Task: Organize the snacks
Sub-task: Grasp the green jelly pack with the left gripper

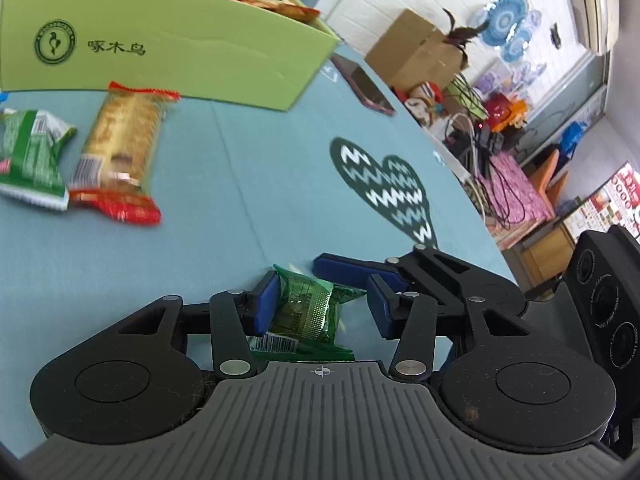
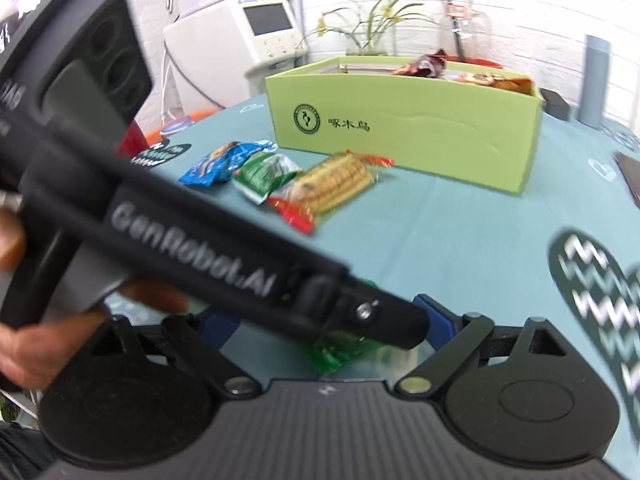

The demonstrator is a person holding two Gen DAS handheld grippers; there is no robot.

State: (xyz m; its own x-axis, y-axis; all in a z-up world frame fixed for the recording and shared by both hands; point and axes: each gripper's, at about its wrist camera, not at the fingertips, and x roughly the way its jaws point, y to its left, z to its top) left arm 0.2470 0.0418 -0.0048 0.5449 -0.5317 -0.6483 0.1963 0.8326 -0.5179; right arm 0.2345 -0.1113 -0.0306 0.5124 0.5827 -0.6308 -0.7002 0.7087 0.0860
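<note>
The little green snack pack lay on the blue table, close in front of both tools. It sat between the two blue pads of the left gripper. One pad touched its side. The other pad was just beside its crinkly end, with a bit of table showing, so the pads were part way apart and not squeezing it. A hand held this tool.

The right gripper was low over the same spot. Its pads were far apart, with the pack and the tip of the left tool between them.

Farther back lay a long biscuit pack, a bigger green pack and a blue pack, close together. Behind them stood a light green box with snacks inside. A dark zigzag heart was printed on the table.
</note>
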